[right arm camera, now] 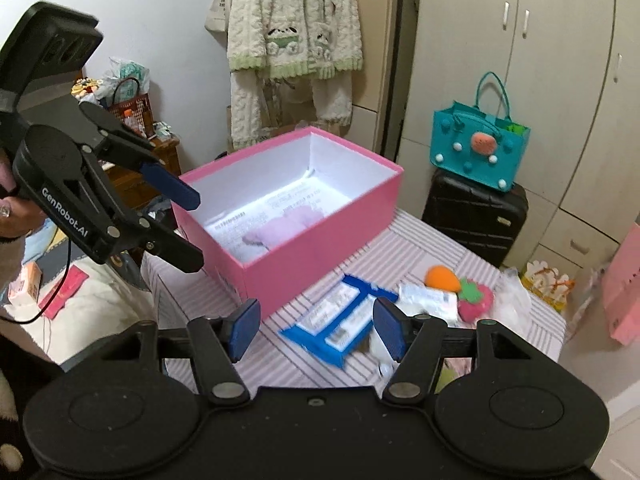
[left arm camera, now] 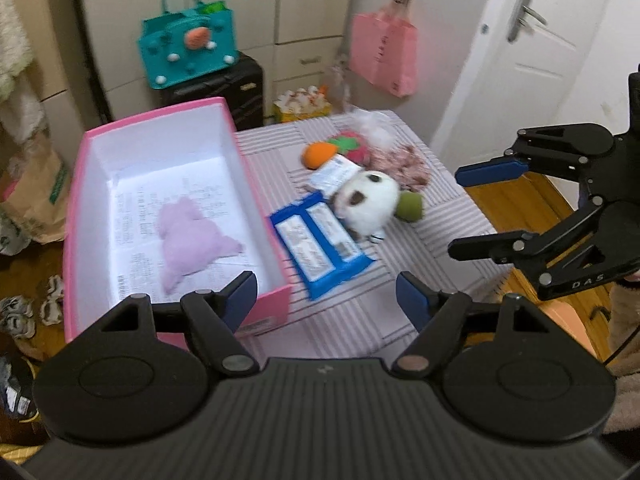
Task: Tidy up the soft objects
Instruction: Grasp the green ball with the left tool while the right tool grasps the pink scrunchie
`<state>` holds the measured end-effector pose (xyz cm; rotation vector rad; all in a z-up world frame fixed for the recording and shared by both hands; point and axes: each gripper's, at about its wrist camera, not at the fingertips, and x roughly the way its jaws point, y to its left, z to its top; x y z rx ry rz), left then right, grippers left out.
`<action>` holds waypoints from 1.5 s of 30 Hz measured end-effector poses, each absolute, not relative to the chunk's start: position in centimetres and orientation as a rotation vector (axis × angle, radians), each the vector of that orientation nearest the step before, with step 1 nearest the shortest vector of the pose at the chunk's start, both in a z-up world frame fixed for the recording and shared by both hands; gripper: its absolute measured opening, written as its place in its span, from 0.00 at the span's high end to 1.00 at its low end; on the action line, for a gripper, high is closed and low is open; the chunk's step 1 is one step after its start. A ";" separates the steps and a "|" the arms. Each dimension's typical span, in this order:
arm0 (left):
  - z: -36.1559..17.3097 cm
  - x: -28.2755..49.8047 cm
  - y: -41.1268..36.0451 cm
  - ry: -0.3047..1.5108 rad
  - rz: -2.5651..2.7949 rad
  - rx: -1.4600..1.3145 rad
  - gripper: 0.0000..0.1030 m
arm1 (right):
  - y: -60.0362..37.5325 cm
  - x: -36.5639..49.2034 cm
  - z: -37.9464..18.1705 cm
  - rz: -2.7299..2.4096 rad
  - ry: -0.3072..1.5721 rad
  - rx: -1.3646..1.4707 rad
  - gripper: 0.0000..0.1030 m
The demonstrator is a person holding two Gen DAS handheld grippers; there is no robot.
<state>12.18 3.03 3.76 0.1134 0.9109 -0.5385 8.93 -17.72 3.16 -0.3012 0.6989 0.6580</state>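
Left gripper [left arm camera: 326, 300]: jaws spread wide, nothing between them; it hangs over the near edge of the worktop, its left finger over the box's near corner.
Right gripper [right arm camera: 316, 330]: jaws spread wide, holding nothing; seen from the left wrist view [left arm camera: 476, 208] it sits off the worktop's right edge, above the wooden floor.
Worktop [left arm camera: 360, 312]: covered in a pale striped cloth.
Box [left arm camera: 180, 216]: pink outside, white inside, open top; ahead and to the left of the left jaws, printed paper lining its bottom.
Pink plush [left arm camera: 192, 236]: lies flat inside the box on the paper, just beyond the left finger of the left gripper.
Wipes pack [left arm camera: 320, 240]: blue, flat on the cloth just beside the box's right wall, straight ahead of the left jaws; from the right wrist view [right arm camera: 340, 320] it shows between the right jaws.
White plush [left arm camera: 366, 200]: blurred, round, with dark patches and a green part; it rests against the far end of the wipes pack, ahead and right of the left jaws.
Small packet [left arm camera: 334, 172]: white, just beyond the white plush, touching it.
Carrot toy [left arm camera: 316, 154]: orange, beyond the small packet.
Strawberry toy [right arm camera: 474, 298]: pink with green leaves, beside the carrot toy, ahead and right of the right jaws.
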 end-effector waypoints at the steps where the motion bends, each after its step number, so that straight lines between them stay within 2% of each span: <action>1: 3.6 12.2 2.5 0.914 -0.551 0.119 0.26 | -18.2 8.8 3.0 0.655 0.702 -0.300 0.34; 25: -2.5 14.6 -9.1 0.823 -0.714 0.183 0.30 | -29.8 13.5 -3.7 0.490 0.842 -0.134 0.33; 31: -3.7 14.9 -11.1 0.796 -0.728 0.150 0.35 | -32.1 15.5 -5.0 0.490 0.827 -0.090 0.33; 45: -7.9 14.6 -15.9 0.744 -0.658 0.140 0.35 | -34.7 19.5 -9.0 0.469 0.806 -0.011 0.29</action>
